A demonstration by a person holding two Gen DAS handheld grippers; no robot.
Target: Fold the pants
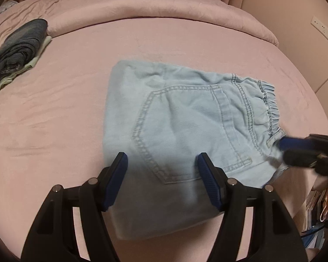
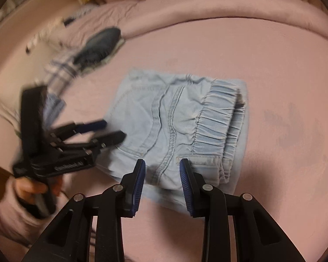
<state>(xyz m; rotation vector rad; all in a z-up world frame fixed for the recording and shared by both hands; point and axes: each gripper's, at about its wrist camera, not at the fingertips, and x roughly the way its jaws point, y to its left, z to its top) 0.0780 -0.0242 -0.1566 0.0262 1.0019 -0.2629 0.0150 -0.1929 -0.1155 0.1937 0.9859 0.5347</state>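
Light blue denim pants (image 1: pixel 185 113) lie folded into a compact rectangle on the pink bed (image 1: pixel 54 109), back pocket up and elastic waistband (image 1: pixel 271 107) to the right. My left gripper (image 1: pixel 163 159) hovers over the near left part of the pants, jaws wide apart, gripping nothing. In the right wrist view the pants (image 2: pixel 164 113) show their gathered waistband (image 2: pixel 218 122) on the right. My right gripper (image 2: pixel 163 166) stands open just above their near edge, beside a belt loop. It shows blurred at the waistband corner (image 1: pixel 282 144). The left gripper (image 2: pixel 113 131), held by a hand (image 2: pixel 32 187), is at the pants' left edge.
A stack of dark folded clothes (image 1: pixel 17 50) sits at the far left of the bed, with a plaid cloth (image 2: pixel 59 69) beside it. A rolled pink duvet (image 1: pixel 164 11) runs along the far side. The bed's right edge borders a wall with sockets (image 1: pixel 323 30) and clutter (image 1: pixel 317 207) below.
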